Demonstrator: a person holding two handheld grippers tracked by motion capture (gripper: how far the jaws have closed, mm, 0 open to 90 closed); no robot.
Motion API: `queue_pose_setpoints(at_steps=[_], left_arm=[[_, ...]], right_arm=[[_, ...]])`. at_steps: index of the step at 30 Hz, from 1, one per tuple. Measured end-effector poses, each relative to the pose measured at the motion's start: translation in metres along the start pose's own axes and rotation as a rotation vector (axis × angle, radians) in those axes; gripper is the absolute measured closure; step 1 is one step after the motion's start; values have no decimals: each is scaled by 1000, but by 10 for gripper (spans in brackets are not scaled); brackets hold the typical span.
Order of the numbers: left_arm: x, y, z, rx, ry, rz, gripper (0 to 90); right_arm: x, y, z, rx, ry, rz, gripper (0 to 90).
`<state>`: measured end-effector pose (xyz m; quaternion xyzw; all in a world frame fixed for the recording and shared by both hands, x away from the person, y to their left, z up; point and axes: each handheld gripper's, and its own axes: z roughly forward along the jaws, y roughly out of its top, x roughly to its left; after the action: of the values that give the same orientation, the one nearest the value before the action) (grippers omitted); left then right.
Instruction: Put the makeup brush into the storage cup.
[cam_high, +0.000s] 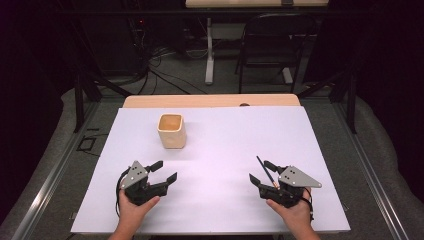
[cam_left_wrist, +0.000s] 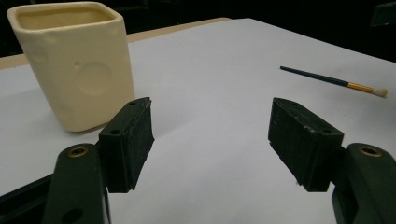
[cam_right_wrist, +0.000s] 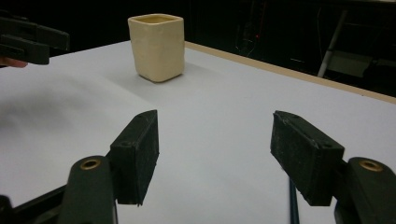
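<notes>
In the right gripper view we see the paintbrush (cam_right_wrist: 292, 205) cut off by the bottom edge, partly behind a jaw. In the left gripper view, the cup (cam_left_wrist: 74, 65) is clipped at the top edge.

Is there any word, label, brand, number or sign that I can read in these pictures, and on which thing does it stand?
None can be read.
The cream cup bears just a blank round dent, no letters.
The paintbrush, the white table sheet and both grippers' grey plates carry no print.
</notes>
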<state>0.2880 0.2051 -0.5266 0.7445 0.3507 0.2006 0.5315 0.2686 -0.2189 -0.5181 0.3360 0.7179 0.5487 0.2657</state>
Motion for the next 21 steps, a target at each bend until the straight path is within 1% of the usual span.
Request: queue_pose_setpoints(at_steps=[1, 2, 3, 4, 5, 6, 7, 8, 9, 11, 12, 14, 15, 16, 17, 18, 19, 20, 21], left_arm=[[0, 0, 0, 9, 3, -1, 305], [1, 1, 0, 13, -2, -6, 305], [1, 1, 0, 8, 0, -6, 303], [2, 1, -1, 13, 5, -3, 301], [2, 1, -2, 13, 8, -7, 302], [3, 1, -2, 11, 5, -19, 301], [2, 0, -3, 15, 11, -25, 301], [2, 0, -3, 15, 11, -25, 303], [2, 0, -3, 21, 13, -23, 314], [1, 1, -3, 29, 13, -16, 328], [0, 0, -3, 38, 16, -16, 328], [-1, 0, -3, 53, 26, -12, 334], [-1, -1, -2, 78, 37, -10, 336], [-1, -2, -2, 96, 46, -16, 339], [0, -3, -1, 107, 51, -14, 339], [0, -4, -2, 122, 58, -24, 342], [1, -5, -2, 126, 63, -30, 342], [2, -5, -3, 132, 79, -38, 343], [3, -5, -4, 125, 83, -37, 347]], right_arm=[[0, 0, -1, 7, 3, 2, 342], [0, 0, -1, 7, 3, 2, 342], [0, -1, -2, 9, 3, -1, 382], [0, -1, -2, 11, 5, 0, 388], [0, 0, -2, 23, 7, 1, 388], [0, 0, -2, 28, 8, 3, 389], [0, 0, -2, 40, 24, 7, 437], [0, 0, -2, 40, 24, 7, 437], [1, 0, -2, 41, 27, 20, 439], [1, 0, -2, 41, 26, 17, 439], [0, 1, -3, 43, 21, 6, 438], [0, 2, -5, 44, 14, 0, 433], [0, 3, -5, 39, 11, 5, 433], [-3, 4, -4, 58, 13, 8, 438], [-3, 4, -4, 58, 13, 8, 438], [-5, 5, -3, 73, 12, 11, 442], [-6, 5, -2, 80, 10, 17, 446], [-7, 5, -1, 94, 8, 16, 447], [-8, 6, 2, 138, -6, 16, 456]])
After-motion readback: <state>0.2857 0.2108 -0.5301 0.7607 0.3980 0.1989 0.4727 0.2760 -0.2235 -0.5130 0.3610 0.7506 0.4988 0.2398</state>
